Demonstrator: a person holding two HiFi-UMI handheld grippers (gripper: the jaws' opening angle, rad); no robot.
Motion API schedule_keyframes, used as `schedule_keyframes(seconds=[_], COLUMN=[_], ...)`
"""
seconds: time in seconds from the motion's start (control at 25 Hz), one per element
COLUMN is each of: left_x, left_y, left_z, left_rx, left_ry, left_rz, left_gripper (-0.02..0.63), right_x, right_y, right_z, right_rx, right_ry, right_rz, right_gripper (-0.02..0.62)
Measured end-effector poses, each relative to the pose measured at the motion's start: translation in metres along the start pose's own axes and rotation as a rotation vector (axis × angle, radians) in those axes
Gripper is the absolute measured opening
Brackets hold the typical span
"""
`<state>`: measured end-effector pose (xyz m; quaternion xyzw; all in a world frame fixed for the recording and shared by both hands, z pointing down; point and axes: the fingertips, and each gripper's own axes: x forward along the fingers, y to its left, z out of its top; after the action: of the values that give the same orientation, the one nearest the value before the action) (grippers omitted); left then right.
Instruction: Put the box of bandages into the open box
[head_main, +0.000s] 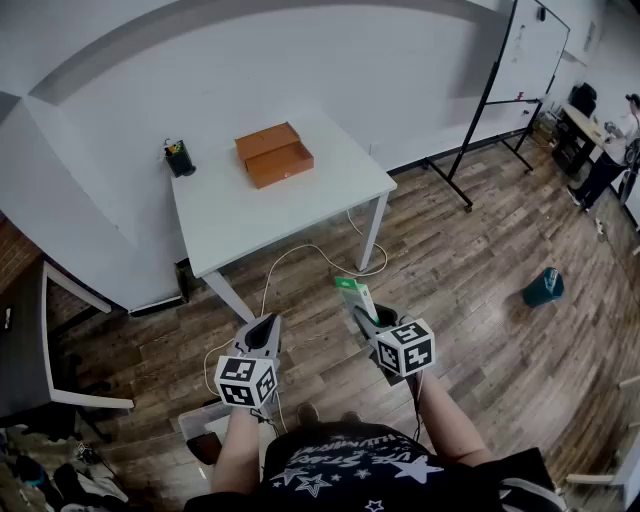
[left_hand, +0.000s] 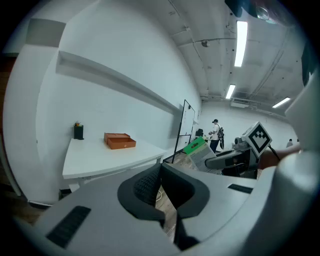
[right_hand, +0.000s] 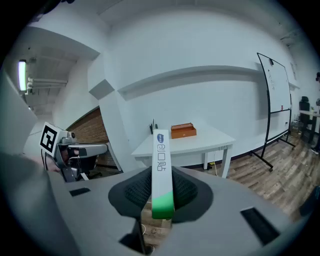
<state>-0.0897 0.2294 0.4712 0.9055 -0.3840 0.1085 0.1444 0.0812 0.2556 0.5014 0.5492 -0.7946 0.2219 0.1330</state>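
**Bandages clamped in the right gripper – open box well ahead, up on the table**

The right gripper (head_main: 361, 314) is clamped on the slim white-and-green cardboard box of bandages (right_hand: 160, 160). It holds the pack edge-on by its green end, and the long axis runs forward out of the jaws, straight toward the white rectangular table (head_main: 255, 220). The orange open box (head_main: 274, 155) sits near the table's far edge, towards the far right corner, well apart from the pack, which is over the wood floor (head_main: 470, 260) off the near edge. In the right gripper view the open box shows just right of the pack's far end – so the carry looks to be forward, up and slightly right. The left gripper (head_main: 267, 330) is level with the right, jaws together and empty.
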Motion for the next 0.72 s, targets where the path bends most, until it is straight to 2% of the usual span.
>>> schedule_keyframes(seconds=[0.24, 0.4, 0.52, 0.72], left_x=[-0.003, -0.003, -0.005, -0.011], left_y=[0.012, 0.022, 0.032, 0.053], left_z=[0.001, 0.006, 0.008, -0.013], left_rx=[-0.002, -0.050, -0.048, -0.063], left_ry=[0.007, 0.000, 0.000, 0.037], left_rz=[0.014, 0.000, -0.005, -0.018], left_gripper=[0.020, 0.020, 0.020, 0.020], right_x=[0.003, 0.010, 0.018, 0.034], right_y=[0.002, 0.005, 0.012, 0.024], right_z=[0.000, 0.001, 0.002, 0.000], right_rx=[-0.001, 0.004, 0.003, 0.009], right_ry=[0.010, 0.016, 0.024, 0.032], right_rz=[-0.013, -0.027, -0.037, -0.048], right_gripper=[0.109, 0.109, 0.109, 0.109])
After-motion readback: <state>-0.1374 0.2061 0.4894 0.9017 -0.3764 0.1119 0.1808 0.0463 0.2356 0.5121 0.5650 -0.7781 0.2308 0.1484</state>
